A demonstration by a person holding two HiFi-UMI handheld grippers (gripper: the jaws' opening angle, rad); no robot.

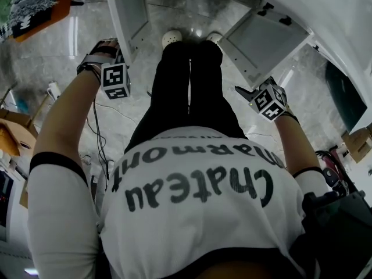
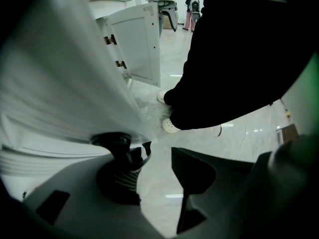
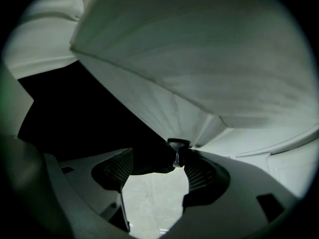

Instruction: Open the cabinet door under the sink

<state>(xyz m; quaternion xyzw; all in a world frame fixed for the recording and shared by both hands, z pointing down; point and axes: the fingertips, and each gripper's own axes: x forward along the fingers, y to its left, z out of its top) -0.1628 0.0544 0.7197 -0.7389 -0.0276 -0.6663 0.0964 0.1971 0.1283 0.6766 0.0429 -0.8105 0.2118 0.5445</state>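
Left door (image 1: 127, 11) and right door (image 1: 266, 39) are standing swung out, flanking the person's legs (image 1: 189, 89), which are filling the gap between them. Floor (image 1: 61, 60) outboard of each door is lying open. Cable (image 1: 99, 135) is trailing at left, boxes (image 1: 13, 133) crowding far left.

Left gripper (image 2: 159, 156) pointing straight down, fingers apart, right gripper (image 3: 157, 162) tilted downward, fingers apart

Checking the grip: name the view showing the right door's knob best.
Right gripper view: the knob sits close up between the open fingers. Head view hides it behind the right gripper; left gripper view shows only that door.
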